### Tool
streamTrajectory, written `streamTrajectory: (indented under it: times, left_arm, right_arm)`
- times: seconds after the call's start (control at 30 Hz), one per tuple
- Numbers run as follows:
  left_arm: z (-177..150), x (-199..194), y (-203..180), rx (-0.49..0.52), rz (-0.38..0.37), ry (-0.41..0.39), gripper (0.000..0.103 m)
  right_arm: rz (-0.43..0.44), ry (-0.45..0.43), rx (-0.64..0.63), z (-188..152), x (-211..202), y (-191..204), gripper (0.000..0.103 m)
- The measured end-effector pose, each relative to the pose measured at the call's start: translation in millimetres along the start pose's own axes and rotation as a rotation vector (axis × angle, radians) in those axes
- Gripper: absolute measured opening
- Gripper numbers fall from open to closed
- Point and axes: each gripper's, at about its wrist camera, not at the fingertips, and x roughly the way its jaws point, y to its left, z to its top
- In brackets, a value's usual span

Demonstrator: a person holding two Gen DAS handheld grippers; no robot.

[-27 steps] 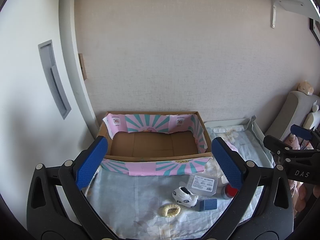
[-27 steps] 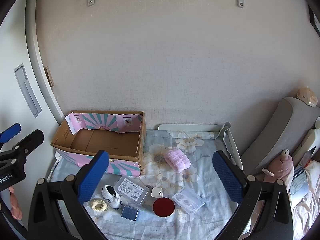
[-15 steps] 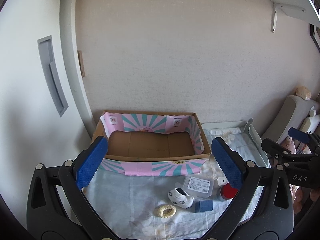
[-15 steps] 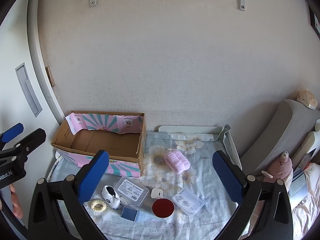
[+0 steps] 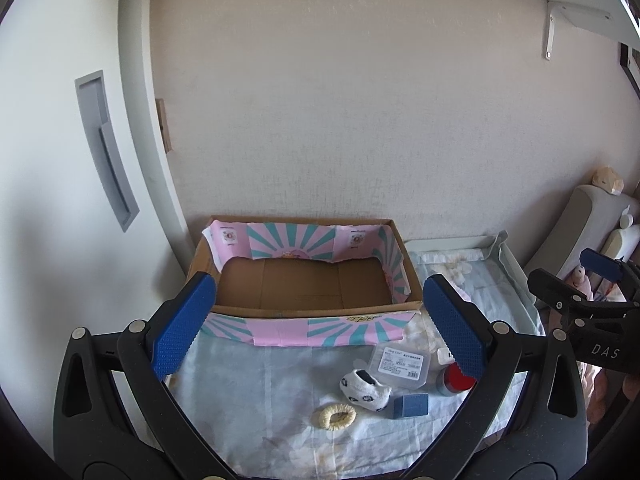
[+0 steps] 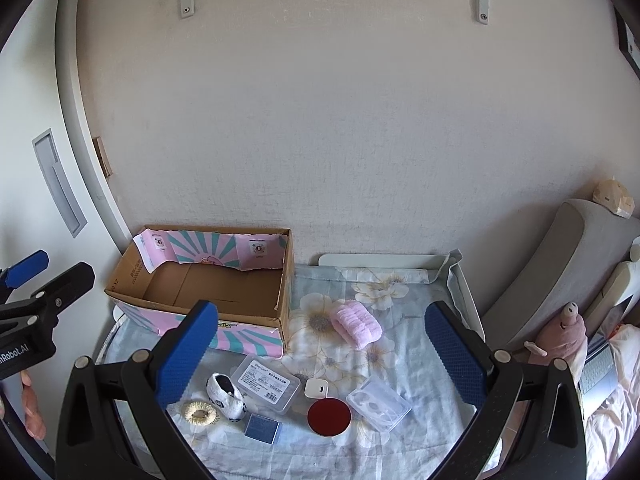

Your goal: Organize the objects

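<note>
Left wrist view, left gripper (image 5: 316,320): jaws spread fully wide, nothing between the pads; it hangs above the near wall of the box.
Left wrist view, box (image 5: 320,312): cardboard, pink and teal paper on its walls, bare inside, standing against the wall of the room.
Left wrist view, loose things: all lie in front of the box, toward its right corner. The clear case (image 5: 401,364) is nearest the box, the sock (image 5: 366,390) just in front of that, the ring (image 5: 337,417) and the blue cube (image 5: 411,405) nearest the camera.
Left wrist view, risk: the red-lidded jar (image 5: 456,378) is half hidden behind the right finger, so a reach from here could knock it over unseen.
Right wrist view, right gripper (image 6: 320,354): jaws equally wide and holding nothing, poised over the spread of things to the right of the box.
Right wrist view, more things: a pink towel roll (image 6: 356,324) lies just right of the box; a small white square (image 6: 316,389), the jar's red lid (image 6: 329,417) and a clear tray (image 6: 378,402) sit further from it.
Right wrist view, crowding risk: sock, case and cube lie touching or nearly so; closing on one probably drags its neighbour or pinches the floral cloth (image 6: 400,304).
Right wrist view, slip risk: the flat clear case and tray likely offer little edge and may slide off the pads.
Right wrist view, collision risk: the left gripper (image 6: 40,280) shows just left of the box; both heading for the box at once could clash.
</note>
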Motion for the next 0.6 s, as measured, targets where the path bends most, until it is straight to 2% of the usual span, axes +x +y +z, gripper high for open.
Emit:
streamTrajectory:
  times: [0.6]
  left_arm:
    - [5.0, -2.9, -3.1, 0.014, -0.024, 0.006, 0.103]
  right_arm:
    - [0.021, -0.025, -0.004, -0.1, -10.2, 2.2, 0.103]
